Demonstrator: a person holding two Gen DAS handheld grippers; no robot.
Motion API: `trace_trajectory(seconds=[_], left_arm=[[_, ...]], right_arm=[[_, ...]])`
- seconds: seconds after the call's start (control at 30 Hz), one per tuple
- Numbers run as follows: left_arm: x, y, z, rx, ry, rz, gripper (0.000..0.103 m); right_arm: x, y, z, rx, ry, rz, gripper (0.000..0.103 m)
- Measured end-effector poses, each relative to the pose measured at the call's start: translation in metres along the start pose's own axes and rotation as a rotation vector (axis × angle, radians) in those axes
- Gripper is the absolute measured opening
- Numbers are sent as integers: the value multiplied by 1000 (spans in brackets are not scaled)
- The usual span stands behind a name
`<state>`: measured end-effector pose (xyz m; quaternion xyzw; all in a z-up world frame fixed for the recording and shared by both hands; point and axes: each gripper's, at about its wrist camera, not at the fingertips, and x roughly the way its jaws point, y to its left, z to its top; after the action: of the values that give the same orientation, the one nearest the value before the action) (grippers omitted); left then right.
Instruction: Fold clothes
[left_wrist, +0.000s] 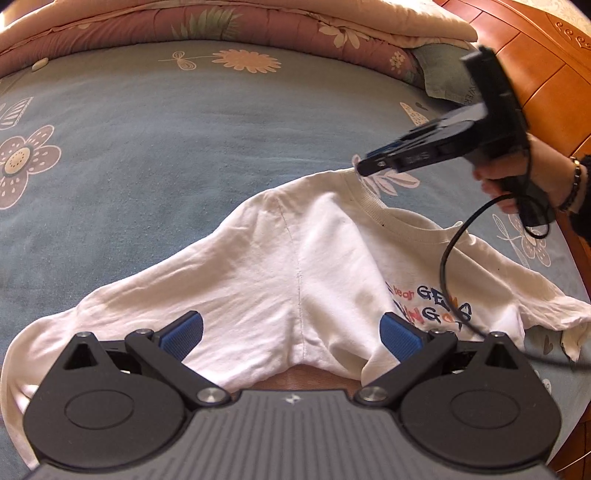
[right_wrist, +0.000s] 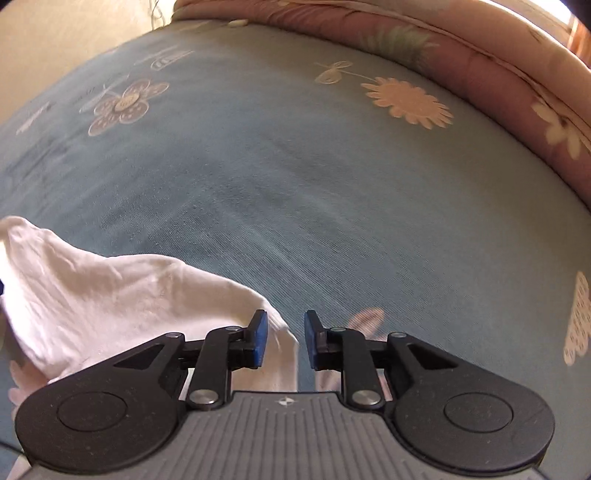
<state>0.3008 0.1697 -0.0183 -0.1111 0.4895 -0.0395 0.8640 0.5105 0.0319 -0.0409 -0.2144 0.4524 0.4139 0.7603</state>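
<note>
A white T-shirt (left_wrist: 295, 266) with colourful lettering lies crumpled on the blue flowered bedsheet (left_wrist: 184, 129). My left gripper (left_wrist: 291, 332) is open wide just above the shirt's near edge, holding nothing. My right gripper (left_wrist: 364, 168) hovers at the shirt's far collar corner in the left wrist view. In the right wrist view my right gripper (right_wrist: 282, 339) has its blue pads a small gap apart, with the shirt's edge (right_wrist: 110, 291) below and to the left; nothing sits between the pads.
A folded pink flowered quilt (left_wrist: 258, 22) lies along the far side of the bed. A wooden headboard (left_wrist: 546, 66) stands at the right. A black cable (left_wrist: 454, 258) hangs from the right gripper across the shirt.
</note>
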Motion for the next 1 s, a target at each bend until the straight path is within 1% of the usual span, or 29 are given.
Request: trace_trajectory(seconds=[0.1,0.23,0.3,0.43,0.53,0.6,0.67,0.8,0.87,0.93,1.0], left_arm=[[1,-6,3,14,-2,-8,101],[5,-18,8,29,2,-30,101],[9,-25,10,40,12,-43,101],[17,-43,14,77,30,-63,101],[23,-56,19,102,39,-76,101],[28,-65,22,116,43,-86,101],[32,-74,26,130,45,-98,101],[41,-89,34,154,50,-120,101],[45,-96,37,162,55,-132,101],[50,-101,40,171,60,-139,101],[54,-106,42,180,65,-148,101]], right_arm=[[-23,-19,-24,66,5,-16,28],[-50,-42,-69,159,33,-59,29],[-60,-50,-93,206,51,-61,29],[-69,-59,-132,270,72,-81,29],[-70,-71,-149,347,64,-51,29],[-70,-71,-154,341,54,-39,29],[-69,-66,-155,302,56,-22,29],[-68,-53,-158,269,63,53,24],[-68,-41,-163,245,80,76,24],[-65,-31,-170,244,100,110,24],[-65,-20,-178,241,116,124,26]])
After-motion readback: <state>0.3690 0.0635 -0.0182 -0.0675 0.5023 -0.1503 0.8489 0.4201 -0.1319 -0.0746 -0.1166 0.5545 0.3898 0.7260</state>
